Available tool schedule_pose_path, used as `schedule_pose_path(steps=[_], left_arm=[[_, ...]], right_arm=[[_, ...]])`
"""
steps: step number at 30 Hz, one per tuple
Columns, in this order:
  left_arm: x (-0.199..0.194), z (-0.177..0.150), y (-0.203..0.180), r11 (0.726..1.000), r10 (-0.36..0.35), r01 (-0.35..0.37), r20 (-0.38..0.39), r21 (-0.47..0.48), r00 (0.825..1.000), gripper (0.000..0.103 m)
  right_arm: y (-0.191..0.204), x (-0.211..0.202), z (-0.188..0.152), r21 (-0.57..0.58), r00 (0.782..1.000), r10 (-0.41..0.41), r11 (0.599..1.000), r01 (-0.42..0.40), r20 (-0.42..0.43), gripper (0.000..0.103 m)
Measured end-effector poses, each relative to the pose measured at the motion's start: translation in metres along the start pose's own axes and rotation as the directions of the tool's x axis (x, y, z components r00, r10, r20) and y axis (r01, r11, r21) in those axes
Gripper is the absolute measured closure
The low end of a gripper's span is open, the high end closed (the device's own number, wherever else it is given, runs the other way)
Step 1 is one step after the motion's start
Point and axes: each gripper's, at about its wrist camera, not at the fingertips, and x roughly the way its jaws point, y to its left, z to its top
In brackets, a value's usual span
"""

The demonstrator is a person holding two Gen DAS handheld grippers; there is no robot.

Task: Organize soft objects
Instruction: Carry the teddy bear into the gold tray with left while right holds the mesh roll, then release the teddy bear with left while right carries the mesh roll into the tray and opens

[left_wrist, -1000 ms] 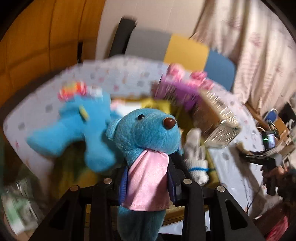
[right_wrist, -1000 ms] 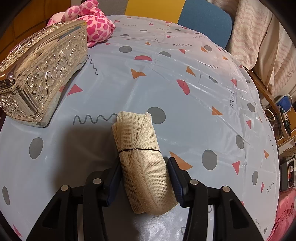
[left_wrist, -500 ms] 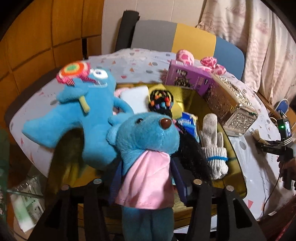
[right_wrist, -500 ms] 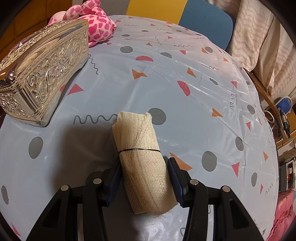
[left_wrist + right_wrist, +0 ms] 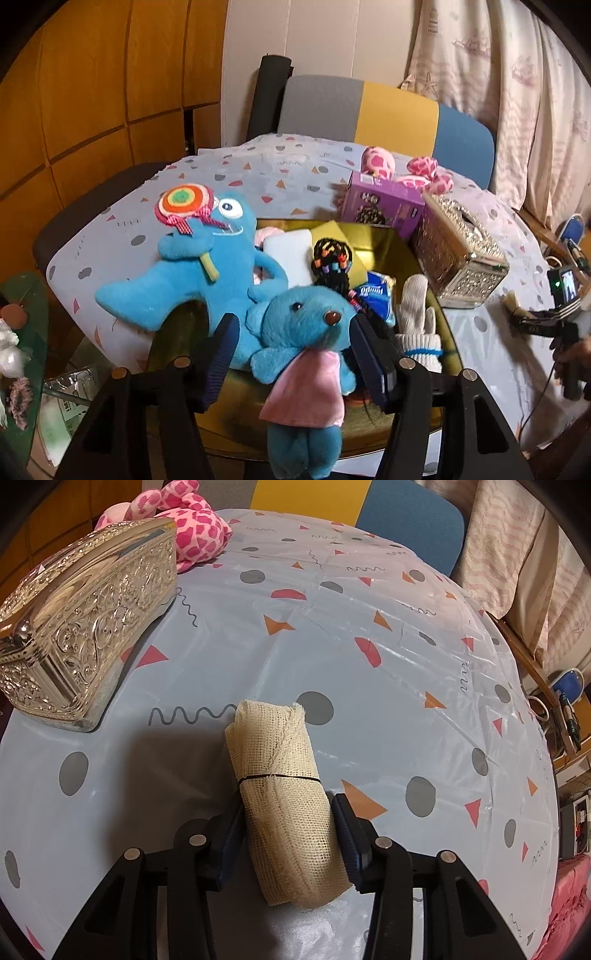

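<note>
In the left wrist view my left gripper [image 5: 293, 350] is open, its jaws wide on either side of a small blue teddy bear [image 5: 306, 354] in a pink cape that lies on the front of a gold tray [image 5: 388, 240]. A larger blue monster plush [image 5: 207, 266] with a lollipop leans over the tray's left side. A white knit glove [image 5: 417, 317] and a black beaded hair piece [image 5: 330, 262] lie in the tray. In the right wrist view my right gripper [image 5: 288, 834] is shut on a rolled cream mesh cloth [image 5: 284, 794] resting on the tablecloth.
An ornate silver tissue box [image 5: 81, 627] stands left of the cloth and also shows right of the tray [image 5: 458, 254]. A purple box [image 5: 380, 206] and a pink spotted plush [image 5: 184, 528] sit behind. Chairs stand behind the table. A person's hand is at the right edge [image 5: 569, 354].
My left gripper has opened and let go of the blue teddy bear, which dropped onto the tray front. The right gripper and the mesh cloth have not moved.
</note>
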Motion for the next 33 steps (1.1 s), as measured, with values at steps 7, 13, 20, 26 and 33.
schedule_pose_path(steps=[7, 13, 20, 26, 33], left_arm=[[-0.009, 0.006, -0.001, 1.000, -0.014, 0.014, 0.031, -0.008, 0.999, 0.038], [-0.008, 0.004, 0.000, 1.000, -0.025, 0.026, 0.026, -0.016, 0.999, 0.037], [-0.004, 0.001, 0.003, 0.999, -0.021, 0.021, 0.016, -0.025, 1.000, 0.035], [-0.003, -0.001, 0.003, 0.999, -0.027, 0.027, 0.014, -0.021, 1.000, 0.035], [-0.003, -0.003, 0.006, 0.999, -0.034, 0.034, 0.014, -0.032, 0.999, 0.035]], right_arm=[[-0.004, 0.003, 0.001, 0.033, 1.000, 0.016, 0.999, -0.015, -0.020, 0.057], [-0.002, 0.003, 0.002, 0.072, 0.999, 0.001, 0.997, 0.003, -0.050, 0.057], [-0.001, -0.002, -0.003, 0.192, 0.994, 0.021, 0.981, 0.001, -0.111, 0.057], [0.014, -0.014, -0.015, 0.194, 0.988, 0.050, 0.981, -0.021, -0.147, 0.058], [0.036, -0.030, -0.030, 0.206, 0.977, 0.127, 0.975, -0.090, -0.173, 0.058]])
